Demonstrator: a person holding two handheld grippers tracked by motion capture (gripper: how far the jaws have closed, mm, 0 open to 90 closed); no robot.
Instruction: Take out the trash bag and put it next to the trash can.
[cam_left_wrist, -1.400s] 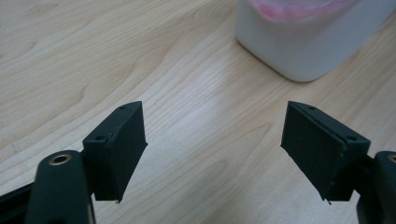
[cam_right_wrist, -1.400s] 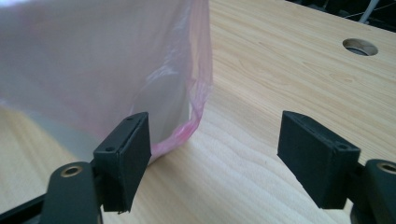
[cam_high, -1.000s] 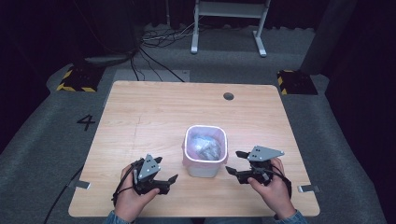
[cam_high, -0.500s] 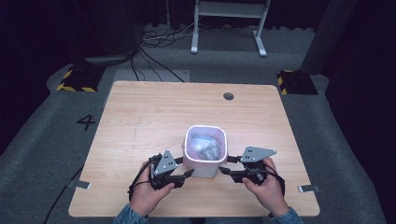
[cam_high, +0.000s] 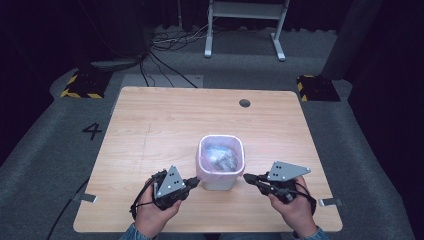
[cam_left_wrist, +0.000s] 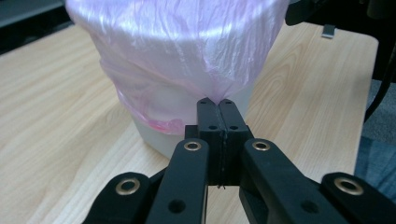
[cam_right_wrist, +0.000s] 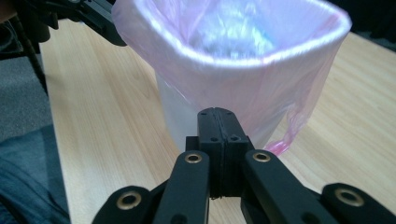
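A small white bin (cam_high: 219, 181) lined with a pink plastic bag (cam_high: 220, 141) stands near the front middle of the wooden table (cam_high: 165, 125). Crumpled clear wrapping (cam_high: 222, 157) lies inside it. My left gripper (cam_high: 196, 181) is shut, with its tips against the bag's hanging skirt (cam_left_wrist: 154, 107) on the bin's left side; I cannot tell whether any film is pinched. Shut too, my right gripper (cam_high: 246, 176) points at the bin's right side from a short way off. In the right gripper view the bag's folded rim (cam_right_wrist: 224, 60) looms over the tips (cam_right_wrist: 217, 111).
A round cable hole (cam_high: 244, 103) sits at the table's back right. Tape tabs (cam_high: 89, 198) (cam_high: 330, 202) stick out at both front corners. Beyond the table are a metal stand (cam_high: 245, 30), floor cables (cam_high: 165, 40) and a painted 4 (cam_high: 92, 131).
Both hands have moved inward toward the bin. The left gripper swung right until its tips met the bag; the right gripper came closer from the right.
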